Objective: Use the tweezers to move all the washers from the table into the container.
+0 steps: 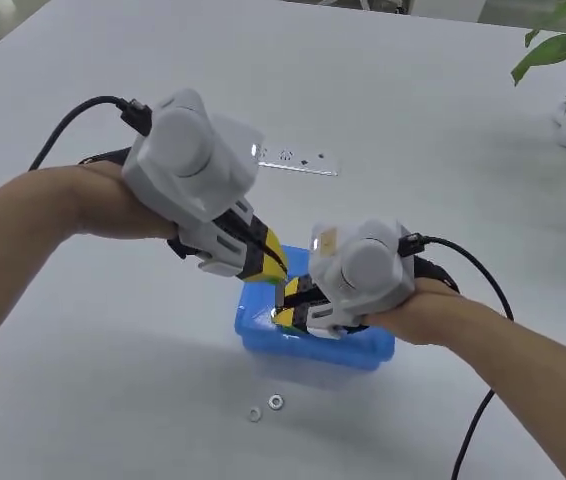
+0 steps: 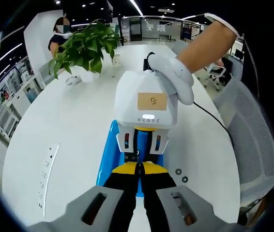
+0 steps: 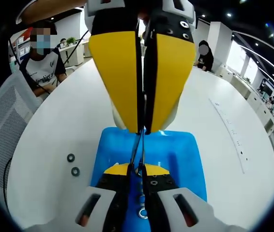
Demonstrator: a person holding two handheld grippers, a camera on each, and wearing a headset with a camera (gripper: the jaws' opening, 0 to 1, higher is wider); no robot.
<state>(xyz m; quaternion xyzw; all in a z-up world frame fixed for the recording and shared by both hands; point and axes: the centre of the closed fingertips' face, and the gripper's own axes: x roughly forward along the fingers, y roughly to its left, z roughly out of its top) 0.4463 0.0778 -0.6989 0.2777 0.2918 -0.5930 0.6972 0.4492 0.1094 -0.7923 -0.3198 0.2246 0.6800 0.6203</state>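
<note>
OK, left gripper (image 1: 268,262) and right gripper (image 1: 288,305) both have jaws closed tight on the thin tweezers (image 3: 139,140), over the blue container (image 1: 313,352). Tweezer tips hidden, can't tell gap or load. Two washers (image 1: 276,402) sit on the table (image 1: 413,120) just beside the container.

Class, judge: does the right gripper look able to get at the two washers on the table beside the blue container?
Probably yes. The washers lie on bare table beside the container, uncovered; the right gripper, shut on the tweezers over the container, only has to clear its wall.
</note>
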